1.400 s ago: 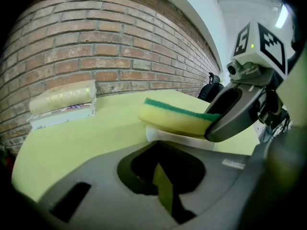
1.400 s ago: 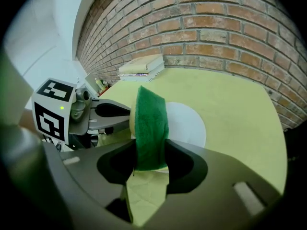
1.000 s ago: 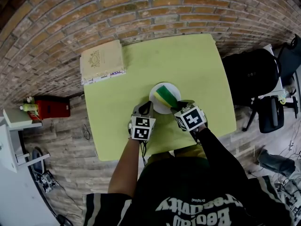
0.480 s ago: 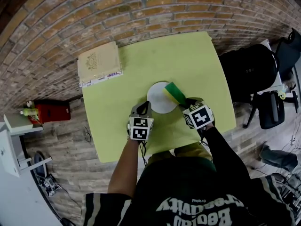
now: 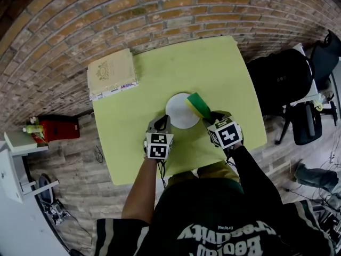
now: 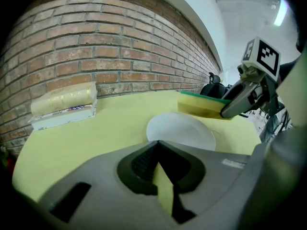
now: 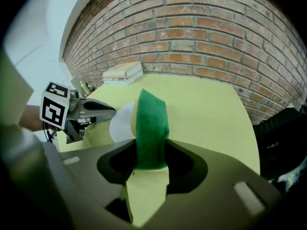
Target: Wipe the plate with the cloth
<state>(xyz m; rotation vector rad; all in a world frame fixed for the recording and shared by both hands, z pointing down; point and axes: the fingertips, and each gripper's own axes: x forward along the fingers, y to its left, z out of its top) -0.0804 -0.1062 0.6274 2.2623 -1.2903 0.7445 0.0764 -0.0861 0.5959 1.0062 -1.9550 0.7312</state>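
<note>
A white plate (image 5: 178, 112) lies on the lime-green table (image 5: 213, 68), a little in front of its middle. My right gripper (image 5: 209, 116) is shut on the cloth (image 5: 197, 105), a yellow and green sponge pad held over the plate's right rim. In the right gripper view the cloth (image 7: 151, 123) stands on edge between the jaws, with the plate (image 7: 120, 123) to its left. My left gripper (image 5: 163, 122) is shut, its tip at the plate's near left rim. In the left gripper view nothing shows between its jaws (image 6: 158, 150), and the plate (image 6: 181, 131) lies just beyond them.
A cream, book-like box (image 5: 111, 73) sits at the table's back left corner. Brick paving surrounds the table. A black chair (image 5: 282, 84) stands close to the right edge, and a red box (image 5: 58, 124) is on the floor at the left.
My right gripper has carried the cloth to the right, from over the plate's middle to its right rim. The left gripper has stayed at the plate's near rim.
</note>
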